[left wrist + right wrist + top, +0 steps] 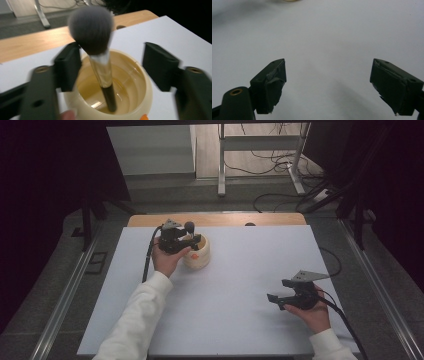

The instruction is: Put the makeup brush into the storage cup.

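A cream round cup (pixel 200 256) stands on the white table top (pixel 240 270) at the back left. A makeup brush (pixel 189 226) with a dark fluffy head stands in it, handle down and bristles up. In the left gripper view the brush (pixel 91 27) leans toward the left jaw, and its handle reaches the bottom of the cup (pixel 147 87). My left gripper (pixel 193 240) (pixel 112 62) hovers over the cup's mouth, open, with its jaws on either side of the brush. My right gripper (pixel 279 290) (pixel 328 82) is open low over bare table at the front right, holding nothing.
A wooden strip (pixel 215 219) runs along the table's far edge. Beyond it are a metal desk frame (pixel 221 165) and loose cables (pixel 280 195) on the floor. Dark curtains flank both sides. An orange mark (pixel 144 117) shows on the cup's near side.
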Tool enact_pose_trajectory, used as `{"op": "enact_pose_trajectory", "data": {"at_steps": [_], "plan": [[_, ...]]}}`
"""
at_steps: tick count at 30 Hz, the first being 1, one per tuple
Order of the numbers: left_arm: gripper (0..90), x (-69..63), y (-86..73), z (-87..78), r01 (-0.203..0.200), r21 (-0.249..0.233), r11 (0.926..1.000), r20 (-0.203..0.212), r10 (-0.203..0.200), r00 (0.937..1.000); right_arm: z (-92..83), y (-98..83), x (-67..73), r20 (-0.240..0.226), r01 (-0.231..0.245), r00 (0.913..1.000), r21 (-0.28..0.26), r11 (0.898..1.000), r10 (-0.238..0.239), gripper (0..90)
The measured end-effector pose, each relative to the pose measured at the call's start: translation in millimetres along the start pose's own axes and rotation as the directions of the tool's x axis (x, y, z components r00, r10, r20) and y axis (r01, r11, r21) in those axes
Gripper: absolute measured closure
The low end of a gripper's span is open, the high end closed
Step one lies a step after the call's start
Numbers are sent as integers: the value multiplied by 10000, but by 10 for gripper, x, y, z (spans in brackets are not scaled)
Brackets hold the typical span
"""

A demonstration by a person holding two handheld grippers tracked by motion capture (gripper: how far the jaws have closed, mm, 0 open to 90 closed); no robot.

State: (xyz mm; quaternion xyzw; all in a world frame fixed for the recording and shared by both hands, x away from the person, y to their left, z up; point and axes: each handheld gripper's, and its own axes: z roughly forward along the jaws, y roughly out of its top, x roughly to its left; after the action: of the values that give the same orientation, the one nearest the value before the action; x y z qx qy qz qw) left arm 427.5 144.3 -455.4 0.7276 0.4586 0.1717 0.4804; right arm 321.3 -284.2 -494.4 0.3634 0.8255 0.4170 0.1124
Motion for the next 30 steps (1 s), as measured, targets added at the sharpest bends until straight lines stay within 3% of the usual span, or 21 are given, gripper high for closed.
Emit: {"op": "enact_pose_trajectory", "data": {"at_steps": [6, 14, 22, 27, 30], "plan": [[167, -16, 10, -105, 50, -75, 10000, 340, -47, 9994, -1, 1, 2, 7, -2, 10000, -8, 10000, 2, 143], [115, -19, -27, -164, 223, -27, 9997, 511, -221, 9985, -2, 2, 0, 23, -9, 10000, -4, 10000, 9, 143], [107, -64, -10, -306, -9, -122, 9999, 621, 16, 9981, -18, -7, -13, -48, -75, 10000, -118, 9999, 75, 143], [101, -93, -22, -346, -225, 88, 9997, 707, 218, 9973, -34, -13, -20, -28, -114, 9999, -144, 9998, 114, 143], [120, -116, -54, -388, -188, -163, 9997, 619, 198, 9979, -43, -17, -26, -2, -117, 9999, -145, 9998, 117, 143]]}}
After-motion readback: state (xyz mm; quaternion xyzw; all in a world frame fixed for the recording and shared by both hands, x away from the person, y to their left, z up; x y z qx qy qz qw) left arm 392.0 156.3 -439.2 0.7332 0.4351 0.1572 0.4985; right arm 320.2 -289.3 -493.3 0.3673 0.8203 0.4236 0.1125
